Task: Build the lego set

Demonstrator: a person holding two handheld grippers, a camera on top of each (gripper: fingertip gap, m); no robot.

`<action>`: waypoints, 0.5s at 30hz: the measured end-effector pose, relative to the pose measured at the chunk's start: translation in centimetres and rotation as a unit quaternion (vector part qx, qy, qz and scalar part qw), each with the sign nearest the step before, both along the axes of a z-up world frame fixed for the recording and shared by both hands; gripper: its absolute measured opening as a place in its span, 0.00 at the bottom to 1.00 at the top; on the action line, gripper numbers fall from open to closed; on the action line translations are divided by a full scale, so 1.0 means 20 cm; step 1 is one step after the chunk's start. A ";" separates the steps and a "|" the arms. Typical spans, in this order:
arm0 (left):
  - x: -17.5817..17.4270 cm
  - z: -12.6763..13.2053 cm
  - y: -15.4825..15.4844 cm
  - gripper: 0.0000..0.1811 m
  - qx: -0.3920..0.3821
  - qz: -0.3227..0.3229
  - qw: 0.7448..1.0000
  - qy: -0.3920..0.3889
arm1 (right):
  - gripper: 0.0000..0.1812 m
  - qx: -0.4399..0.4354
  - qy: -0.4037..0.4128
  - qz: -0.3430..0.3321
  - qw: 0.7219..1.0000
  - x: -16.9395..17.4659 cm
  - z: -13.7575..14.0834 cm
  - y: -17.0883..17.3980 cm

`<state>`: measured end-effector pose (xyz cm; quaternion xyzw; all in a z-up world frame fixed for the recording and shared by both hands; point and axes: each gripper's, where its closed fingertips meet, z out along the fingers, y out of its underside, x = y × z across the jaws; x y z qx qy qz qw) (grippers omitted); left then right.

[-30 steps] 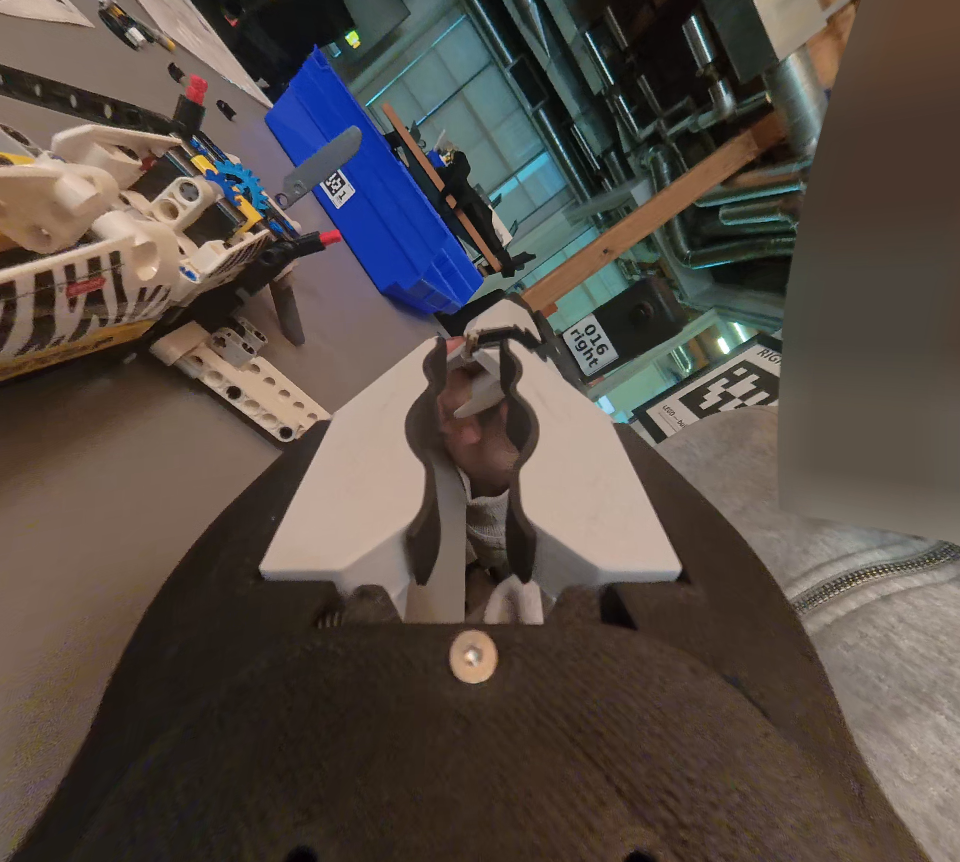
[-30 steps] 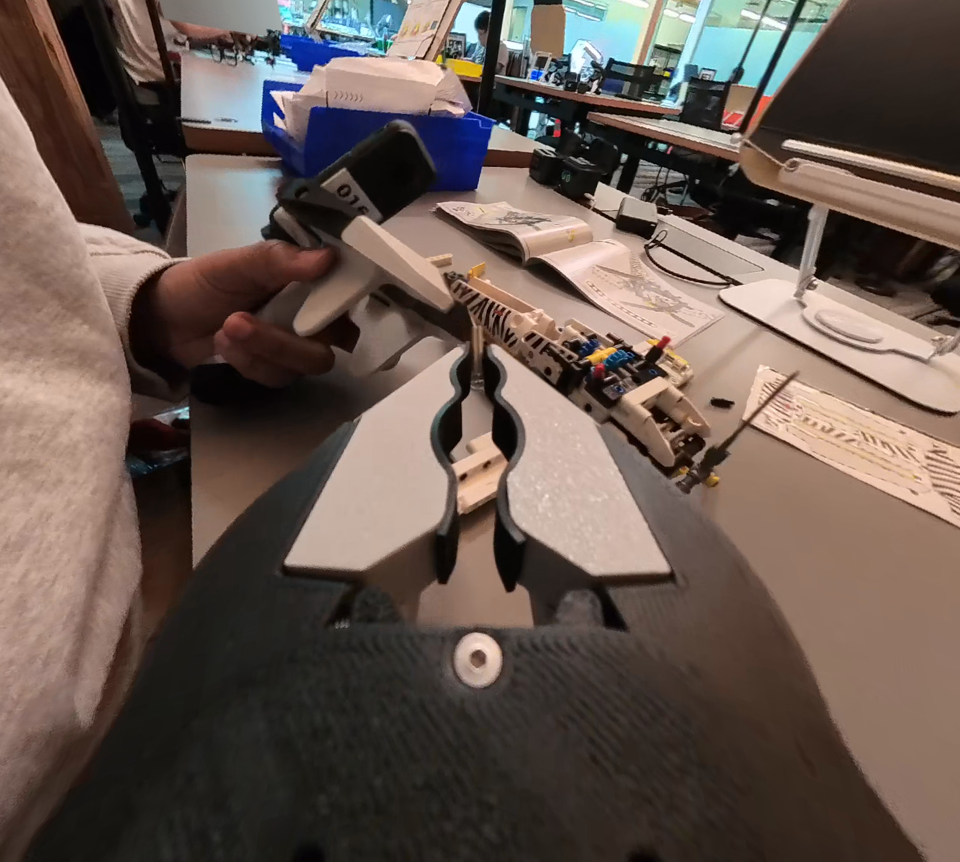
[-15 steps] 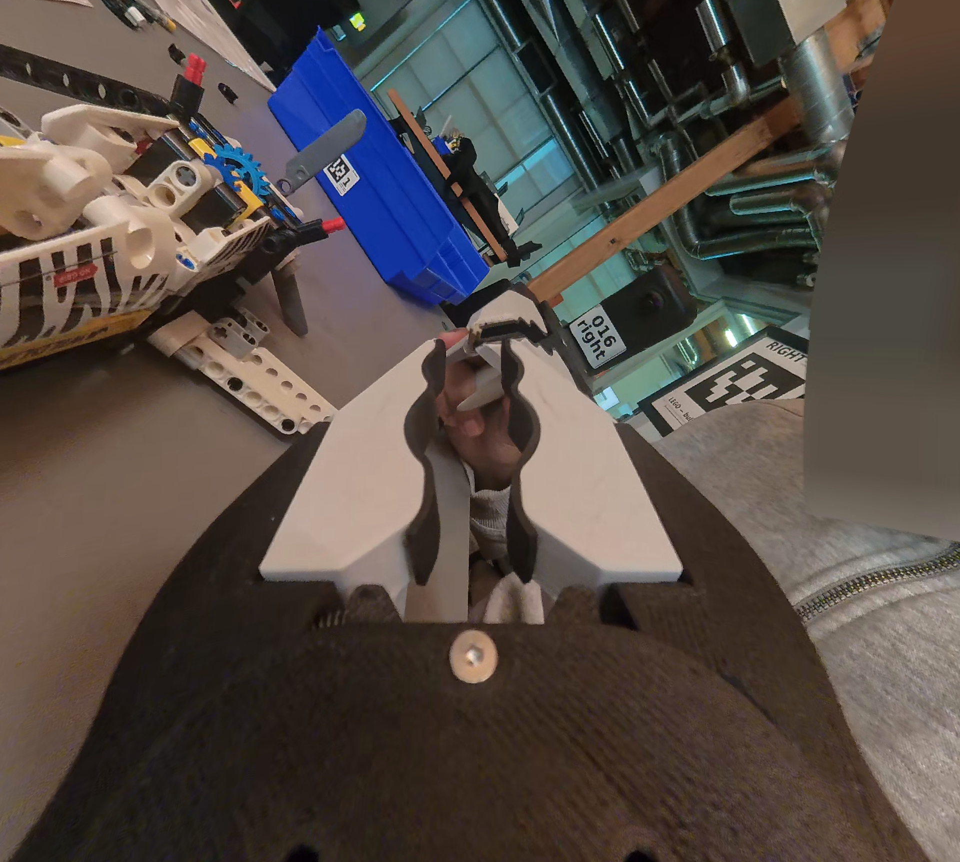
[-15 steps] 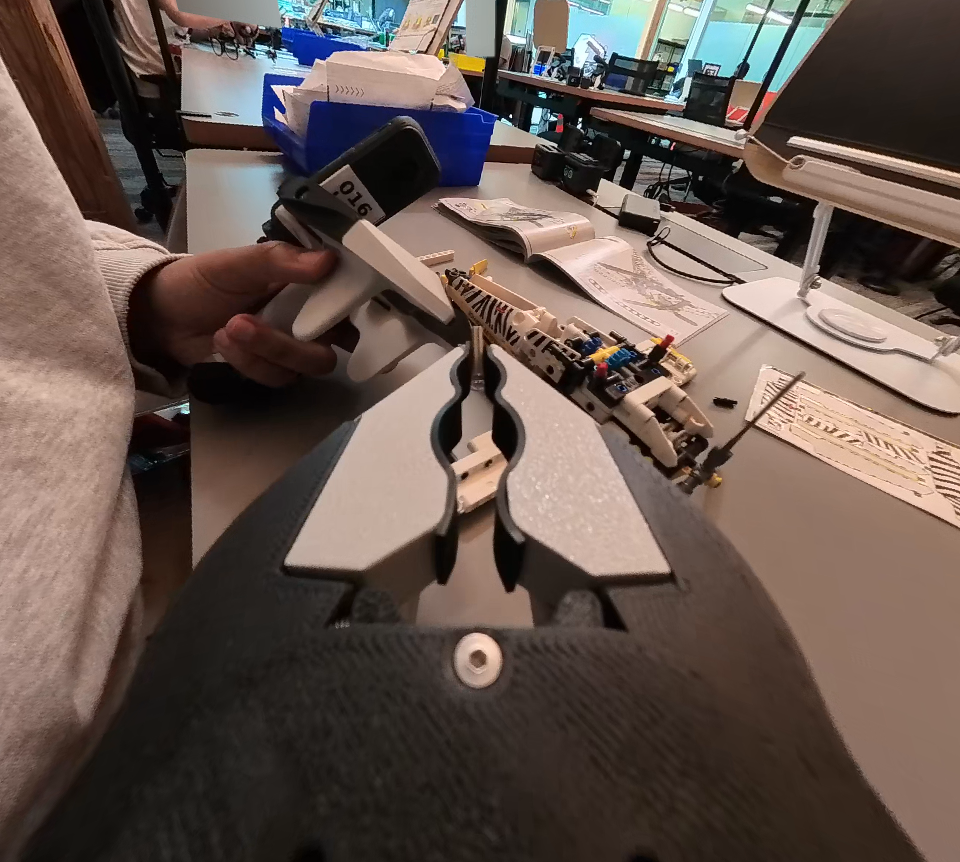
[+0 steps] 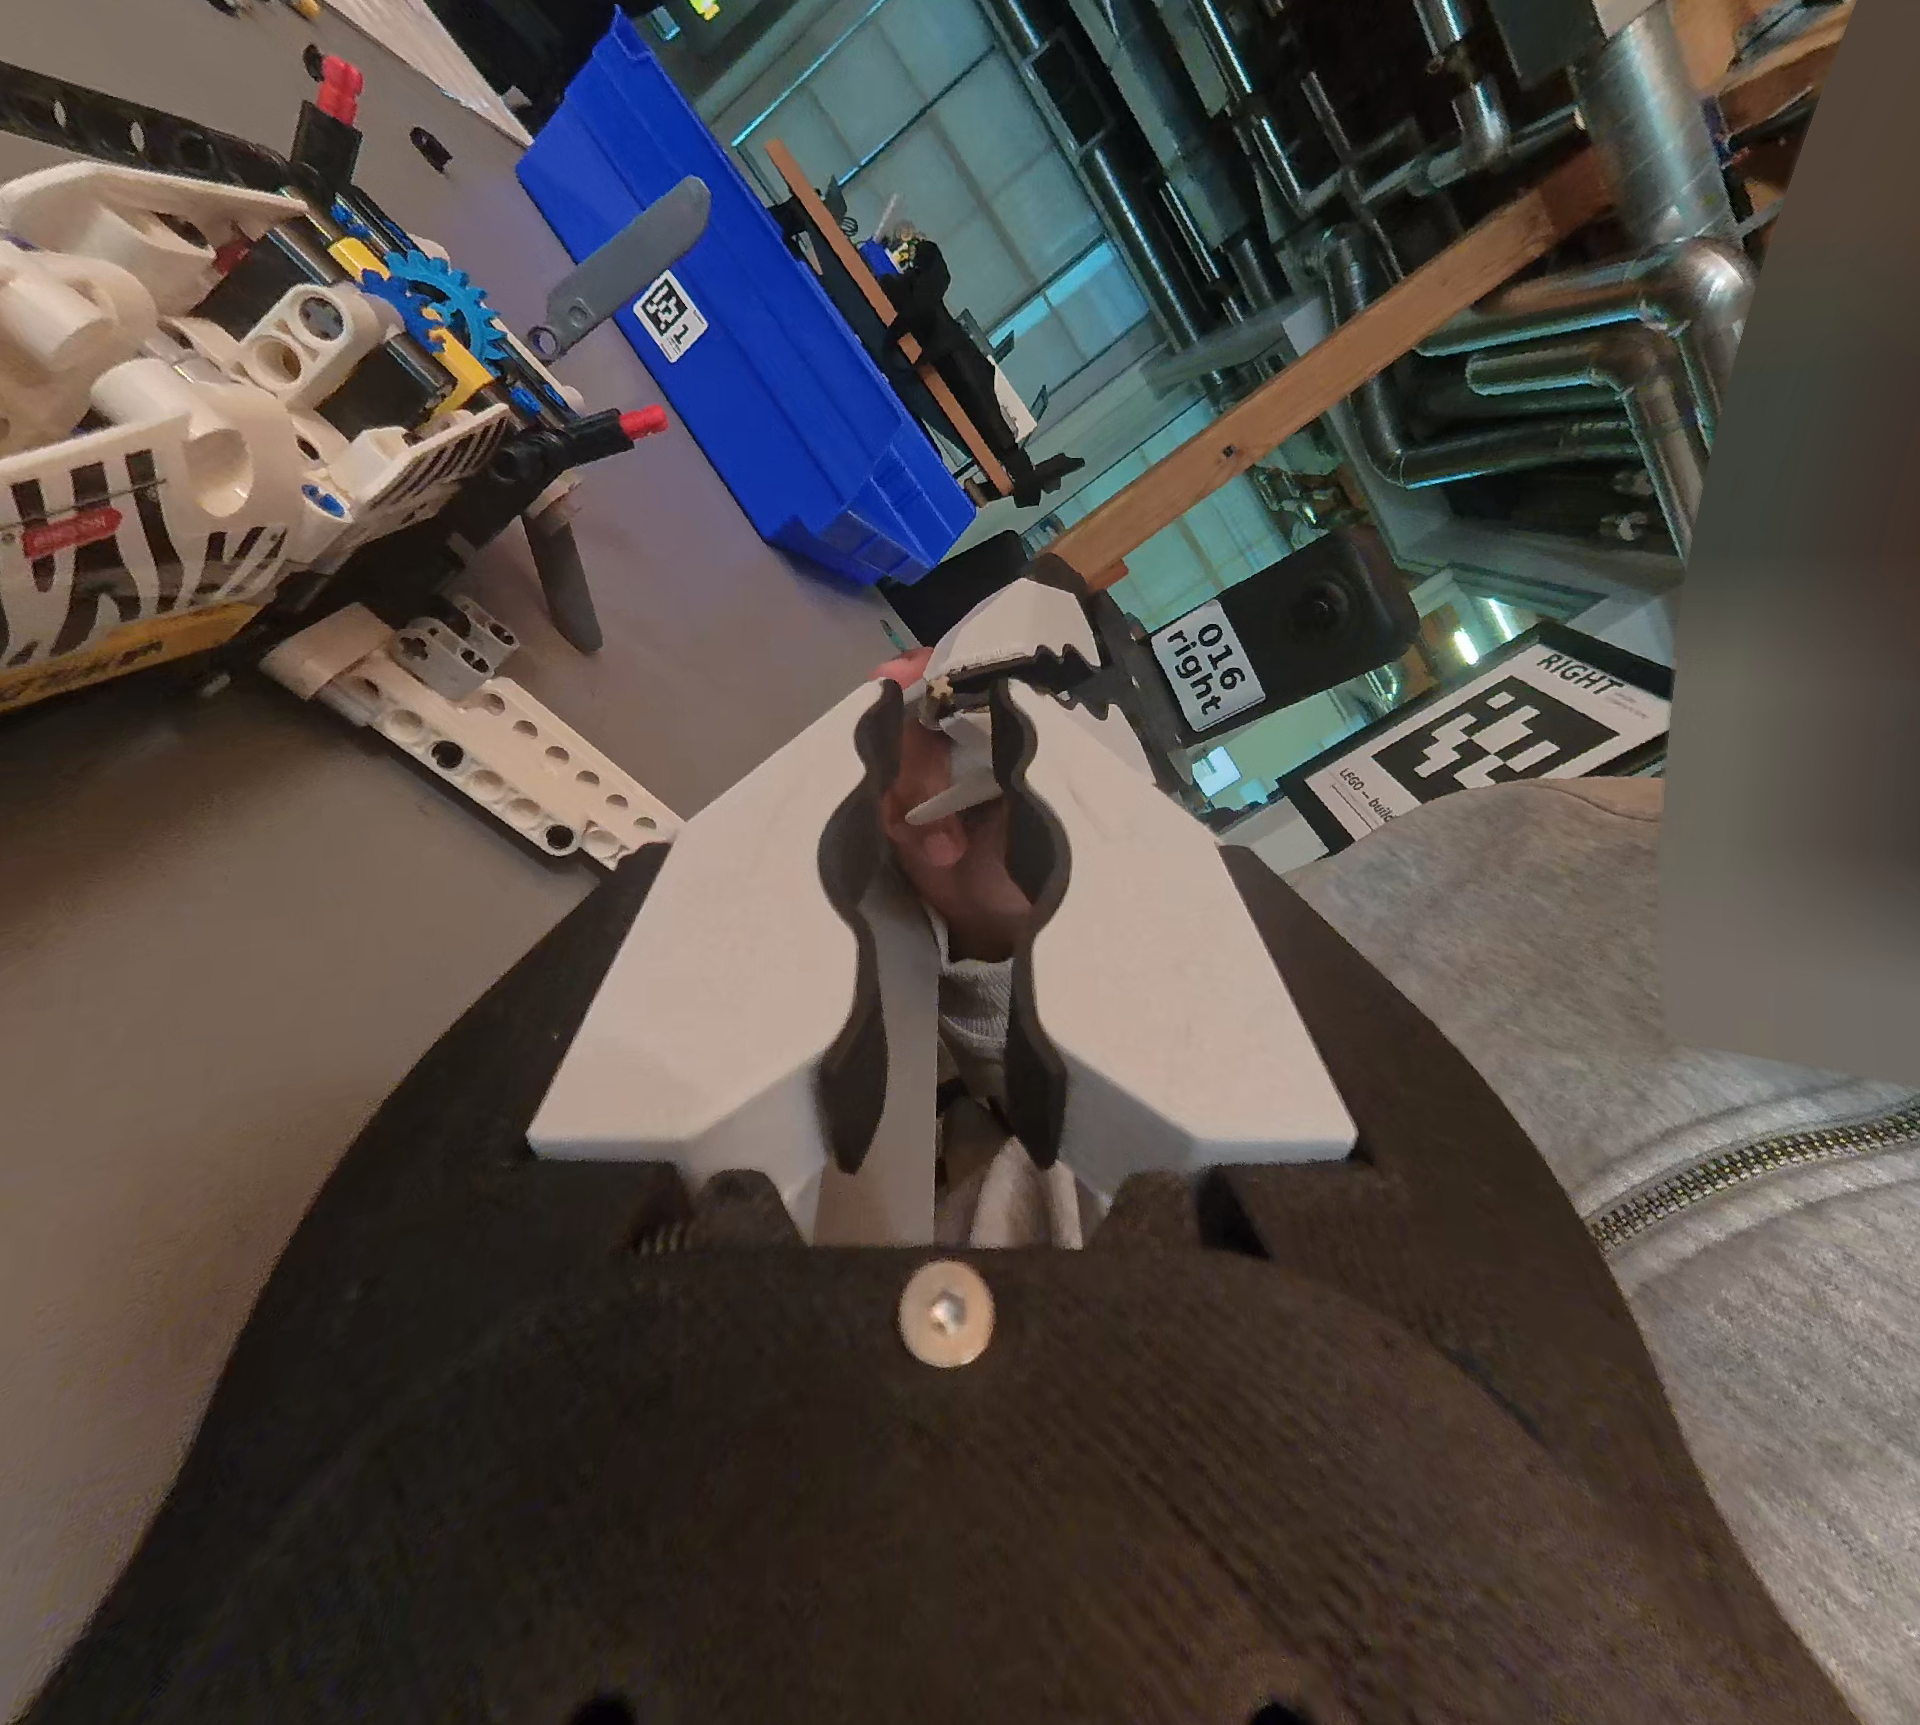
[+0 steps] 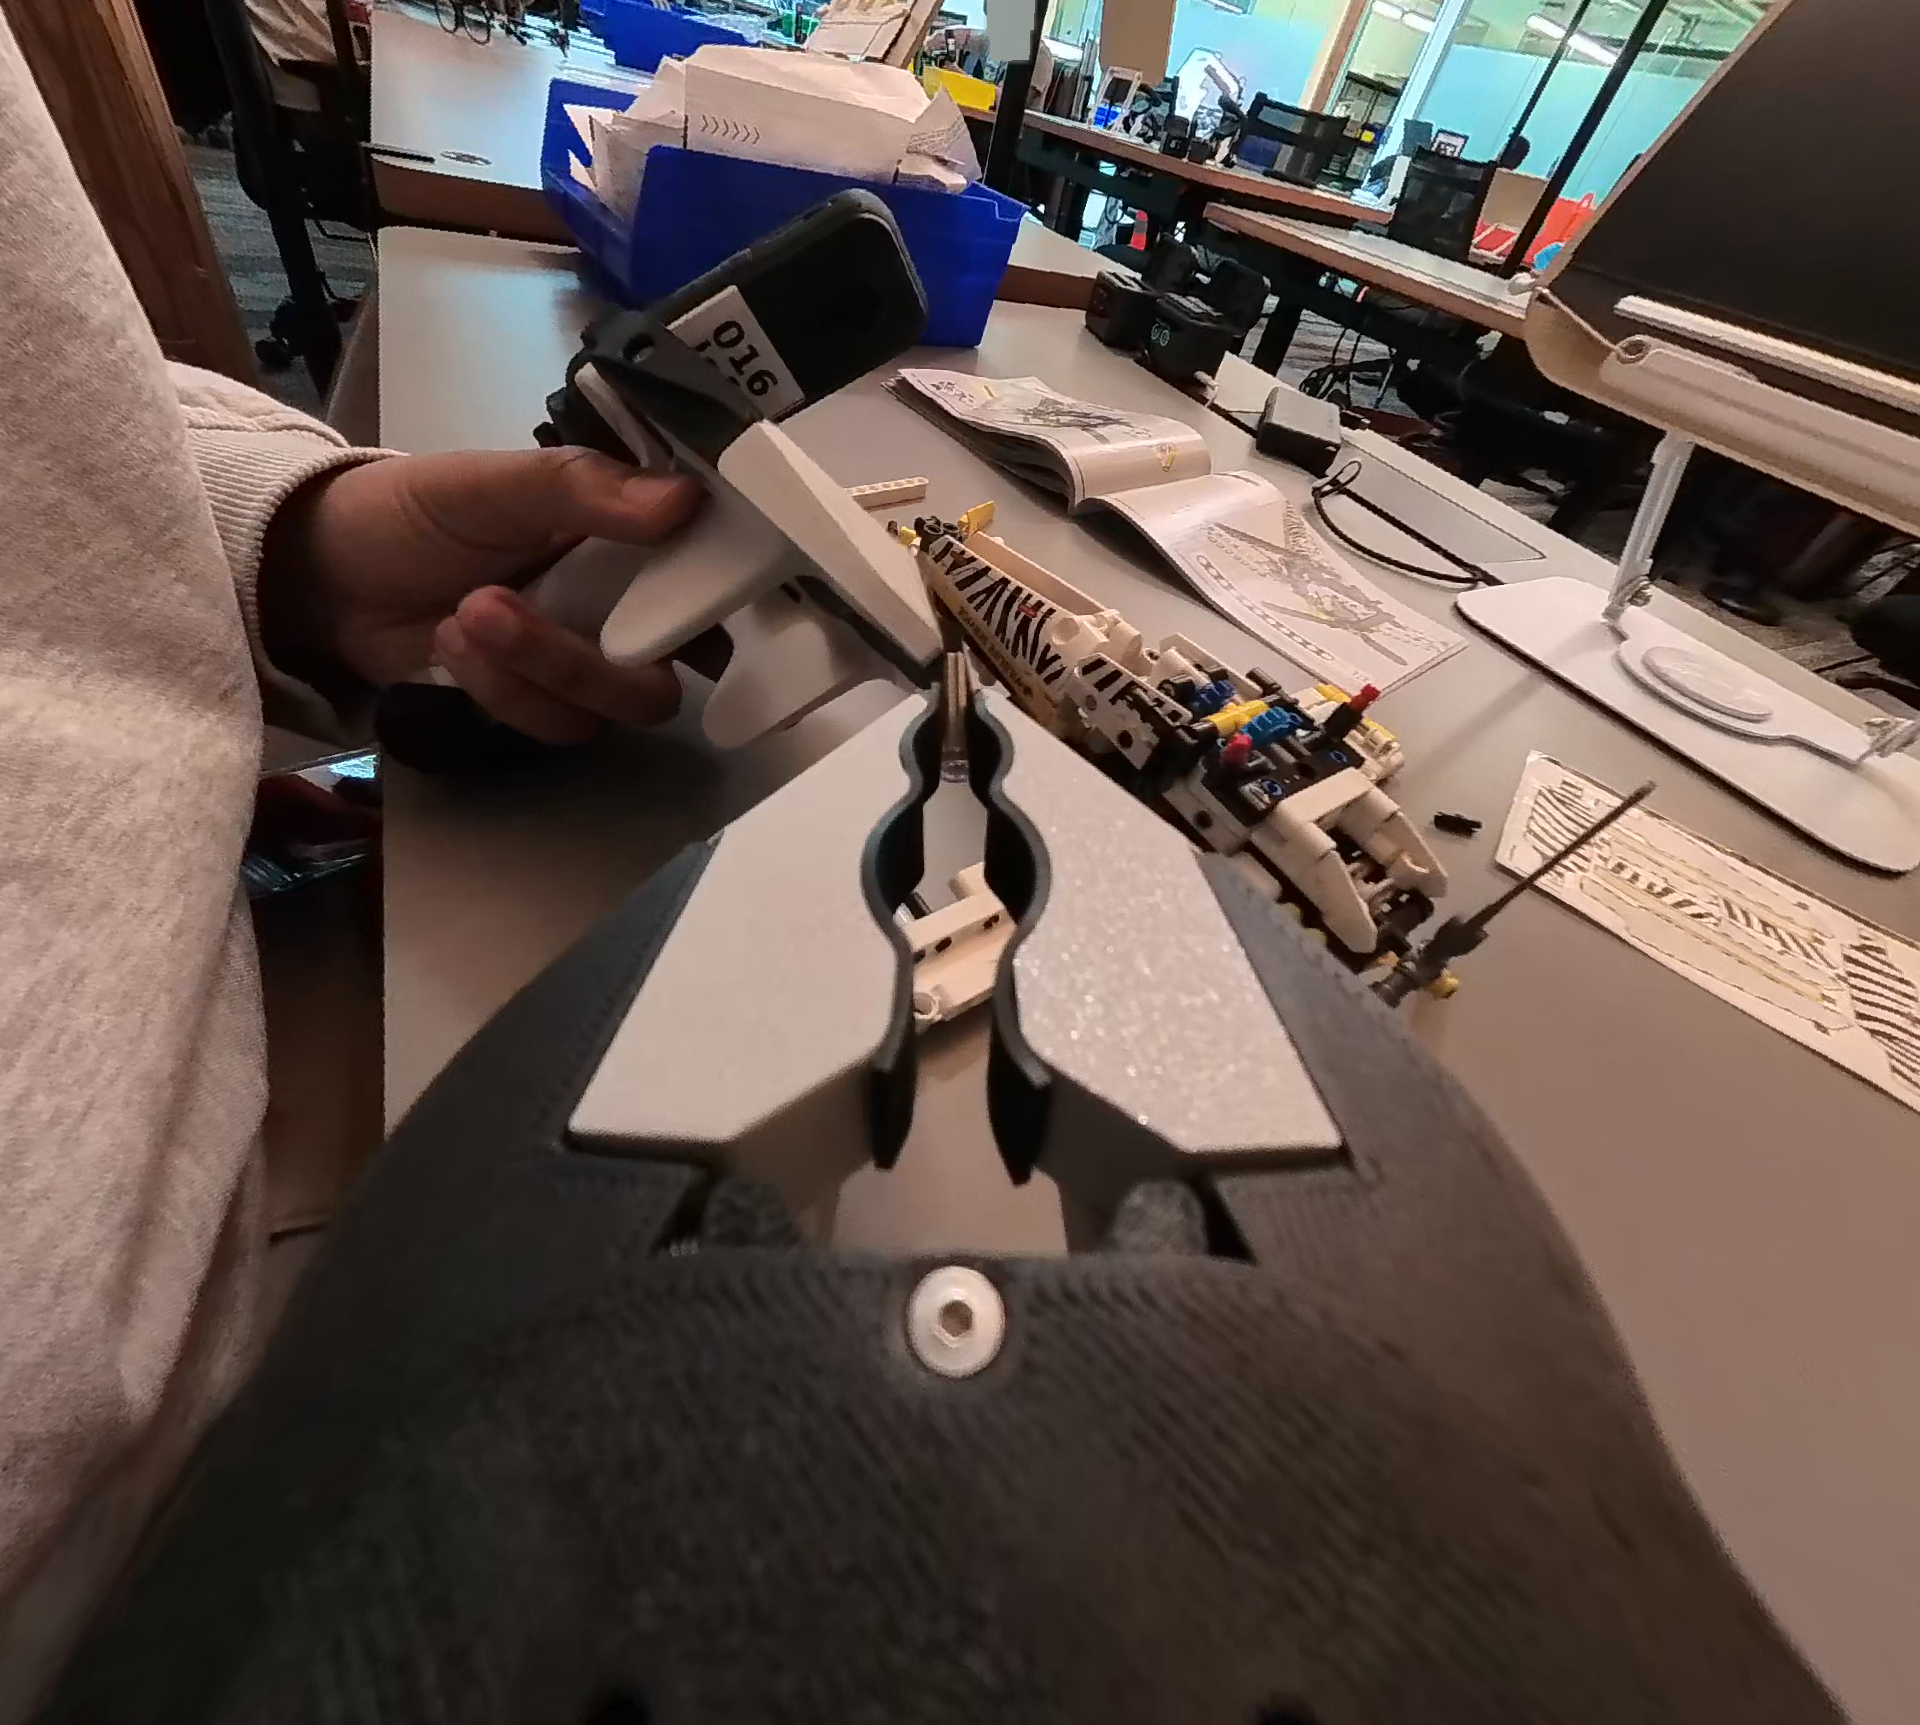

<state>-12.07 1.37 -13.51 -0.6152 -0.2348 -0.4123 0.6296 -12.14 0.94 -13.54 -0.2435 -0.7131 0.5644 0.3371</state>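
Right wrist view: grey pin pinched between two grippers

Right gripper (image 6: 956, 719) is clenched on a slim grey pin (image 6: 954, 725) standing upright between its matte white fingers; the left gripper (image 6: 914, 636), held in a hand (image 6: 488, 574), meets the pin's top, and whether it clamps anything I cannot tell. Just beyond lies the zebra-striped lego model (image 6: 1143, 719) on the grey table (image 6: 1558, 1208), long axis running from far left to near right; glossy studded plastic, white with black stripes. A white holed beam (image 5: 488, 750) rests beside the model.
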 end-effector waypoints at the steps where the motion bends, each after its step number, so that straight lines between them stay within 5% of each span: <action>1: 0.01 0.00 0.00 0.07 -0.001 -0.004 1.000 0.000 | 0.01 0.001 0.000 0.001 1.000 0.00 0.00 0.00; 15: 0.02 0.00 0.00 0.04 0.001 -0.012 1.000 0.000 | 0.01 0.008 0.007 0.007 1.000 0.01 0.00 -0.01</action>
